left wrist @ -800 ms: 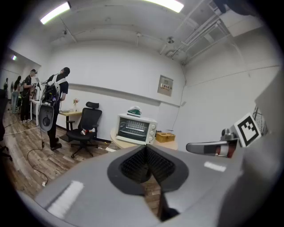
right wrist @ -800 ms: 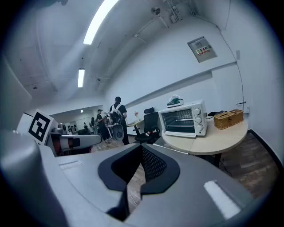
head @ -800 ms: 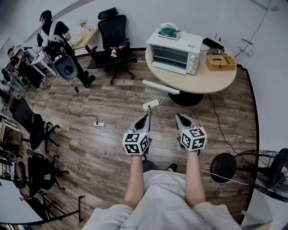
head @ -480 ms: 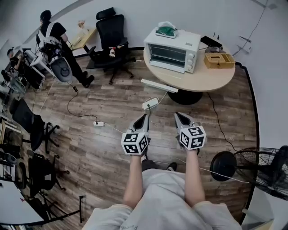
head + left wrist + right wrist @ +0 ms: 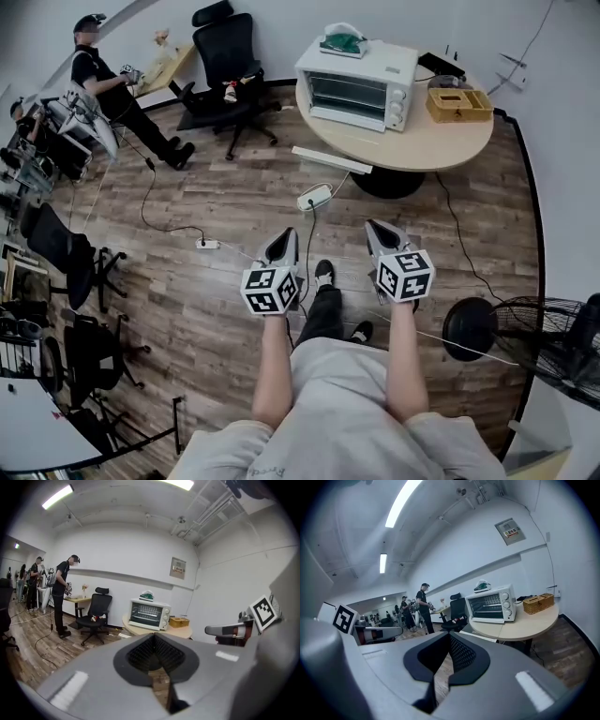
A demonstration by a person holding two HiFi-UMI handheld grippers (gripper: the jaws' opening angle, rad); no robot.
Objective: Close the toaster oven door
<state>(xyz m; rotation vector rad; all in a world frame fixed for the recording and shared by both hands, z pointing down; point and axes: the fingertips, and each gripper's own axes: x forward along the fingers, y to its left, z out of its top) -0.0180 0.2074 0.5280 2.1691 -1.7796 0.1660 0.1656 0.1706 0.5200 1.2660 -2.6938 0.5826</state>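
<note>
Looking down from my head, my left claw (image 5: 284, 240) and my right claw (image 5: 377, 231) are side by side over the wood floor (image 5: 216, 291), each with its two jaws brought together on nothing. The toaster oven (image 5: 356, 80) stands well ahead of both on a round table (image 5: 427, 150), with a wicker box (image 5: 457, 103) to its right. A black office chair (image 5: 225, 66) and a person (image 5: 103, 80) are far ahead to the left of my left claw. In the left gripper view my jaws meet at the tips with only floor behind them. The oven is ahead, well apart, its glass door upright against its front. In the right gripper view my jaws are pressed together and empty, with the oven ahead and to the right of the tips.
</note>
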